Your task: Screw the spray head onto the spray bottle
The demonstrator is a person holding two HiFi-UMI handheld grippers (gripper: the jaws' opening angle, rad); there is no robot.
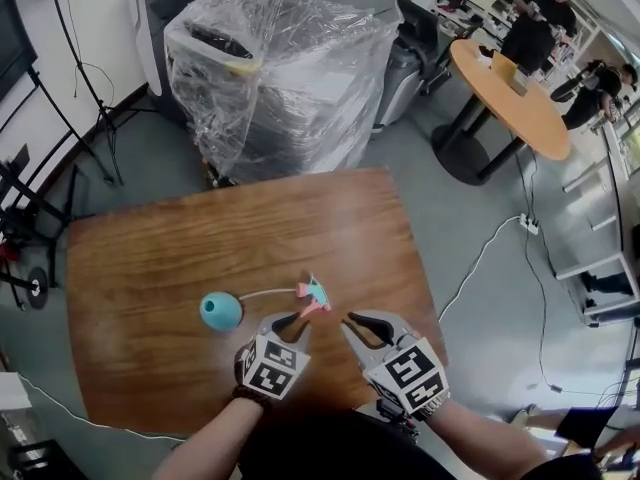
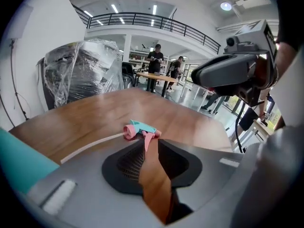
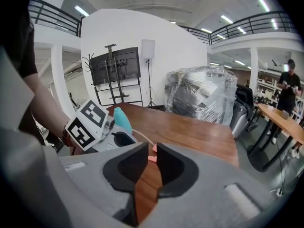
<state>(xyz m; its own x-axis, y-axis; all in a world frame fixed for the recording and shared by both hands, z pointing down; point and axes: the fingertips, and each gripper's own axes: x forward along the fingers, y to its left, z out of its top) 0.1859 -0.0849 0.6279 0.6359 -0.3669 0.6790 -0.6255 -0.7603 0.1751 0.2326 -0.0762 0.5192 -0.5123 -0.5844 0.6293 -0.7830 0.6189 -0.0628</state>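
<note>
On the wooden table lies a teal spray bottle on its side. To its right rests the spray head, teal and pink, apart from the bottle, its white tube pointing toward the bottle. My left gripper sits just near of the head. In the left gripper view the head shows, and my left gripper has a narrow gap with the pink trigger tip at its mouth, not pinched. My right gripper stands beside it, jaws slightly apart and empty.
A plastic-wrapped machine stands behind the table. A round wooden table with people by it is at the far right. A white cable runs over the floor to the right. Stands and tripods line the left wall.
</note>
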